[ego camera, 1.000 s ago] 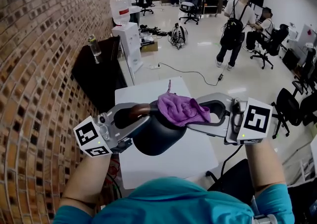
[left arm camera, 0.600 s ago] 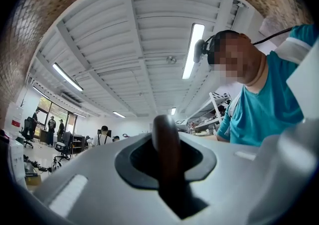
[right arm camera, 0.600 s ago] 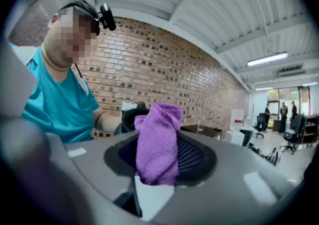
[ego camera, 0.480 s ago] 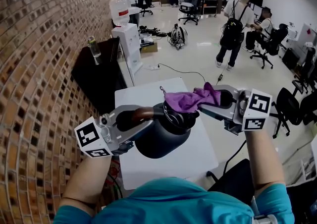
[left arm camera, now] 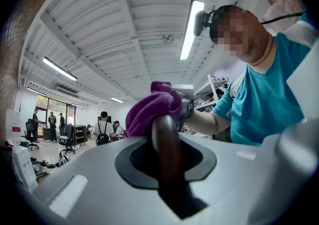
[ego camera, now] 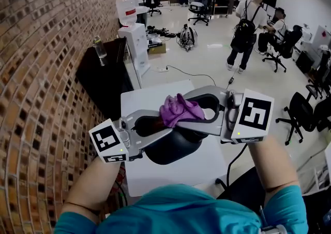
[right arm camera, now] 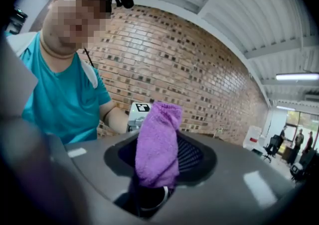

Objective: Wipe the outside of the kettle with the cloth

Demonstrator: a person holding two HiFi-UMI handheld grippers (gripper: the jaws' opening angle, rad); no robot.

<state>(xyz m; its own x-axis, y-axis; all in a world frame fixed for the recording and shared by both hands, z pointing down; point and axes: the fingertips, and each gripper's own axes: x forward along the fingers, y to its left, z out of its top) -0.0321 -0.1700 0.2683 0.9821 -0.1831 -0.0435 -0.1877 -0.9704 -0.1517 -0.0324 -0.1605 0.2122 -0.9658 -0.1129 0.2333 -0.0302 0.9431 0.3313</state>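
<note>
The right gripper [ego camera: 189, 114] has slid the bunched purple terry cloth [ego camera: 178, 110] back across the top of the rounded black kettle [ego camera: 170, 147], from the kettle's far right side towards its handle end, while the kettle itself has shifted a little nearer the person. In the right gripper view, the jaws are pinching the cloth, which is standing up between them. The cloth is pressing on the kettle's top, just beside the dark brown rod-like handle [ego camera: 147, 122]. The left gripper [ego camera: 160, 127] is reaching in from the kettle's left, and its jaws are squeezing that handle and holding the kettle up. A white rectangular table [ego camera: 207, 168] is lying directly beneath the kettle. Beyond the kettle and to its left, a low black cabinet [ego camera: 101, 80] is standing against the brown brick wall [ego camera: 46, 72], carrying a clear bottle [ego camera: 100, 49]. Farther beyond the kettle, a white water dispenser [ego camera: 132, 36] is standing. Far beyond the kettle, on its right, a person with a black backpack [ego camera: 245, 26] is standing on the pale floor.
</note>
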